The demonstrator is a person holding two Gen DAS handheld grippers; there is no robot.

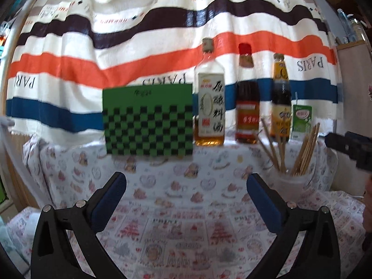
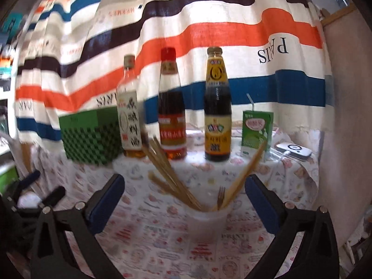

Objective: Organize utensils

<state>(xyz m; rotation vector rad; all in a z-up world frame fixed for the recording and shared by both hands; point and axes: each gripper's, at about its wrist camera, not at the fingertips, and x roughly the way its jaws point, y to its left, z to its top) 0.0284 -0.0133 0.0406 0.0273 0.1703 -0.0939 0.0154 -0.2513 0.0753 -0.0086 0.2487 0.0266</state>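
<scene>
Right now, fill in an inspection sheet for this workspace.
Surface: table under a printed cloth.
Job's things: chopsticks and a fork stand in a clear cup.
Clutter: three bottles, green checkered box, green drink carton, white device.
Grippers: left gripper open, empty; right gripper open, the cup between its fingers, untouched.
Cables: white lead at the device.
Surroundings: striped cloth hung behind.
</scene>
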